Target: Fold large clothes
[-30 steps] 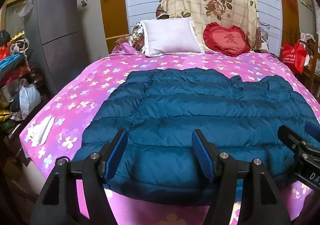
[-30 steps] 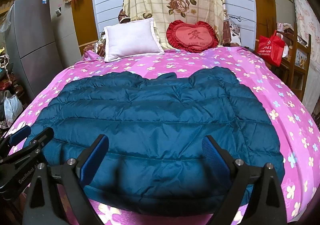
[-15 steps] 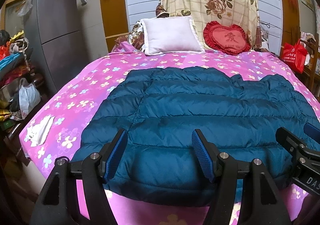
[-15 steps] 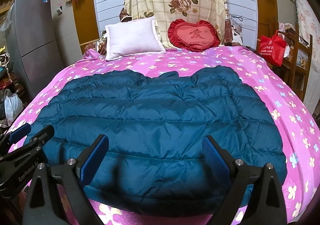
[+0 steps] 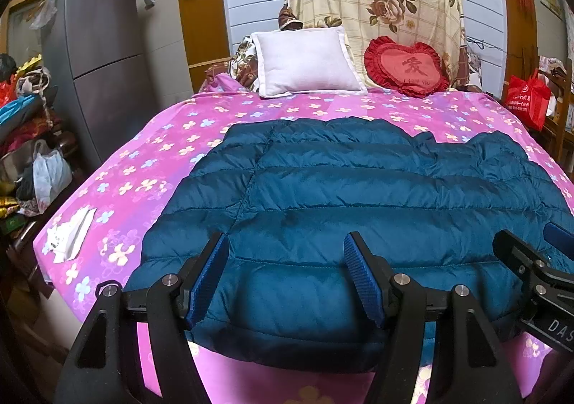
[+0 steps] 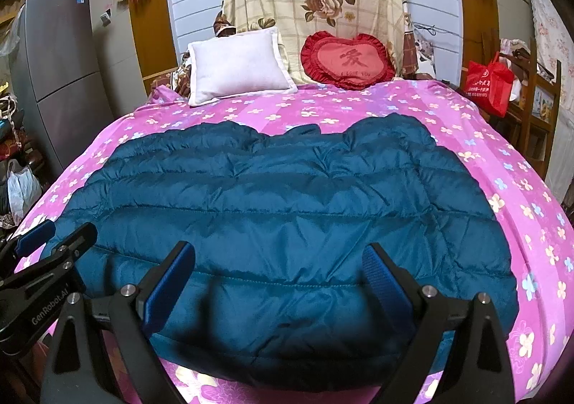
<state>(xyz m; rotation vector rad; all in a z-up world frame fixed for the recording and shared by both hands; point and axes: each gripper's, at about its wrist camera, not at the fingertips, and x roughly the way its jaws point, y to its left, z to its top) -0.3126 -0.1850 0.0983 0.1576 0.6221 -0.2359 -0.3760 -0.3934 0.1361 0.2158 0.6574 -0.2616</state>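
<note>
- Teal quilted jacket [image 5: 358, 196] lies spread flat across the near half of the pink flowered bedspread [image 5: 150, 167], hem at the near edge.
- Left gripper [image 5: 287, 271] hovers over the hem's left part, jaws spread, nothing between the pads.
- Right gripper [image 6: 280, 278] hovers over the hem's right part, jaws likewise spread and empty.
- White pillow [image 5: 305, 61] and red heart cushion [image 5: 407, 68] sit at the far end.
- Grey refrigerator [image 5: 104, 56] stands left; red bag [image 6: 489, 84] hangs right.

Left gripper [image 5: 287, 271] tilted downward, jaws spread wide, nothing between the blue pads [image 5: 362, 282]. Right gripper [image 6: 280, 278] just beside it on its right, angled down alike, jaws wide apart, empty.
</note>
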